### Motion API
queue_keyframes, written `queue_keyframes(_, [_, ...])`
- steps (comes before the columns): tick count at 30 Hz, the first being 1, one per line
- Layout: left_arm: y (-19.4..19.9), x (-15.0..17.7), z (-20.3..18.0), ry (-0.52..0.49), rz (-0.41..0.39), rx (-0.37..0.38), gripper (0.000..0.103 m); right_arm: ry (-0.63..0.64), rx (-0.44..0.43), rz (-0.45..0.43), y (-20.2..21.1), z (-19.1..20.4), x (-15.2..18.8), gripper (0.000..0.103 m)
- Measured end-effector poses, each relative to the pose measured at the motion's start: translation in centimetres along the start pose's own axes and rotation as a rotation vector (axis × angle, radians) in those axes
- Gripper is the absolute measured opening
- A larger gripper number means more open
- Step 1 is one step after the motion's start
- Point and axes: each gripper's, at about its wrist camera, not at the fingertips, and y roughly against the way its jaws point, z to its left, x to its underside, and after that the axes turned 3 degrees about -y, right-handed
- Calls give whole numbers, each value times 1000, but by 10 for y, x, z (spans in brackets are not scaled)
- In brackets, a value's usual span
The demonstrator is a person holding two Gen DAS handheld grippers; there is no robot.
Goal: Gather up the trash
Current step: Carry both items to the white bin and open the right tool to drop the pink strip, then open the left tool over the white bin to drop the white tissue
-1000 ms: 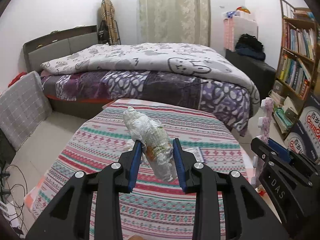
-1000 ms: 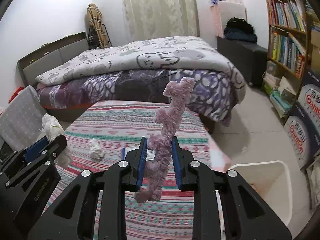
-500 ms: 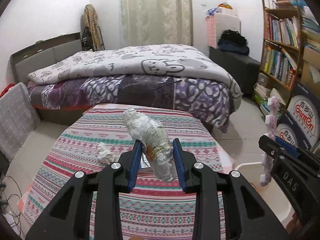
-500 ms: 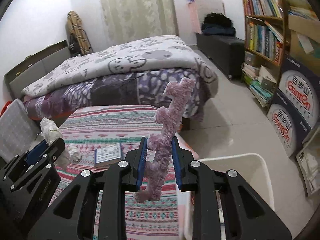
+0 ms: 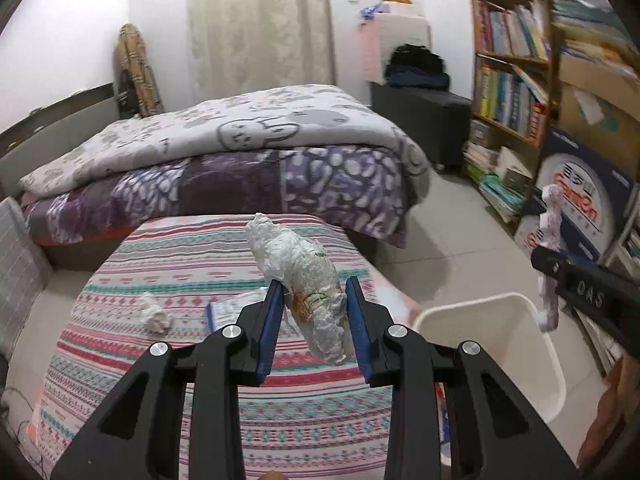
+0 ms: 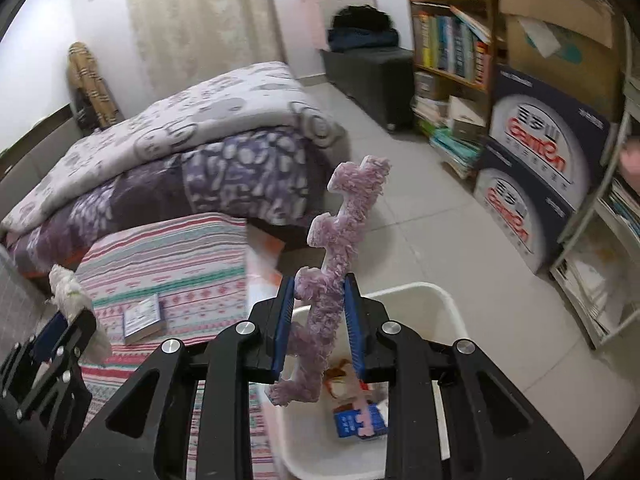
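Both grippers swung toward white bin (image 6: 436, 300); right gripper (image 6: 319, 320) fingers opening around purple strip (image 6: 344, 236).

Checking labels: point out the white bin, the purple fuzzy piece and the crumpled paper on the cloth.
white bin (image 6: 452, 304), right wrist view, far rim.
purple fuzzy piece (image 6: 352, 216), right wrist view, upper half.
crumpled paper (image 5: 154, 314), left wrist view, middle.

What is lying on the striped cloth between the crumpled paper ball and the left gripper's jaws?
A small booklet lies flat between the crumpled paper ball and the left gripper, partly hidden by its jaws; the left wrist view shows it.
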Motion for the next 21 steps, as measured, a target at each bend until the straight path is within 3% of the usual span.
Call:
queue_keyframes(2, [-2, 1, -12, -22, 6, 27, 32, -37, 18, 11, -1, -13, -2, 30])
queue_keyframes(4, [-3, 3, -24, -41, 11, 53, 32, -70, 28, 12, 0, -25, -3, 43])
queue_keyframes(21, [-13, 15, -105, -165, 48, 212, 33, -220, 127, -30, 8, -98, -11, 71])
